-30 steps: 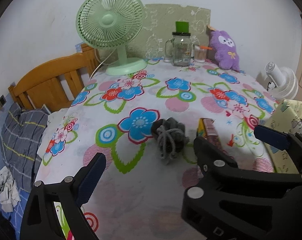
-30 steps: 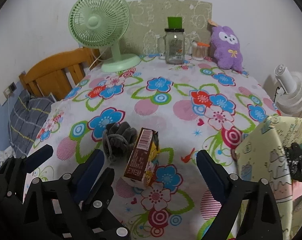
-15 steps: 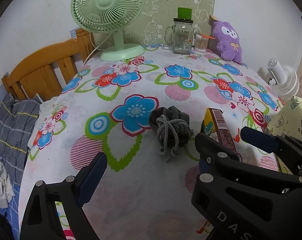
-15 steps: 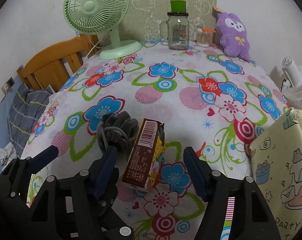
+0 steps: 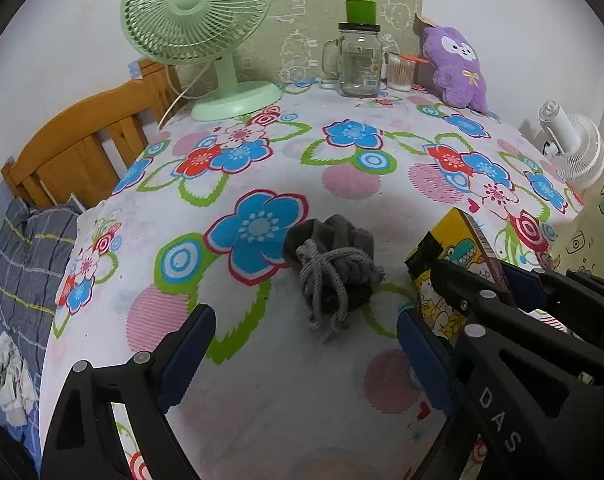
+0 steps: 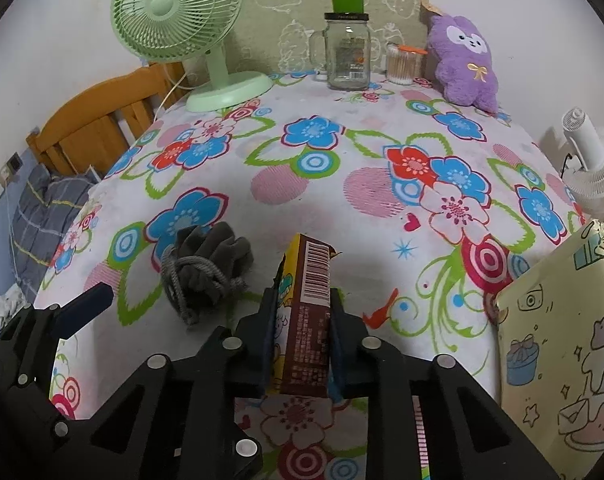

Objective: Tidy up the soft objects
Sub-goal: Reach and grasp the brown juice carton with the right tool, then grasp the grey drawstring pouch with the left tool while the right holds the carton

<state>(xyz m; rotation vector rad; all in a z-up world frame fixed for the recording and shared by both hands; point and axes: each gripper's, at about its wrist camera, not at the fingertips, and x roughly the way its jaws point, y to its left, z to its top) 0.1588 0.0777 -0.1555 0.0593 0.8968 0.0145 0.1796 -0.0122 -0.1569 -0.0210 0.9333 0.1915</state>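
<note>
- My right gripper (image 6: pixel 302 320) is closing on the cartoon snack box (image 6: pixel 306 300), pads pressing its sides.
- My left gripper (image 5: pixel 302 344) stands wide open, empty, just before the grey drawstring pouch (image 5: pixel 334 268).
- The grey drawstring pouch lies on the table (image 5: pixel 342 176), just left of the cartoon snack box.

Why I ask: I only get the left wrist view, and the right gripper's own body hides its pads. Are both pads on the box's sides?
Observer: Yes. The right gripper has its jaws closing with the box between them, one pad against each long side, barcode face up.
Operator: Anything crowding the box on its right?
Observer: A yellow cartoon-print bag stands there, apart from the box, with bare tablecloth between.
</note>
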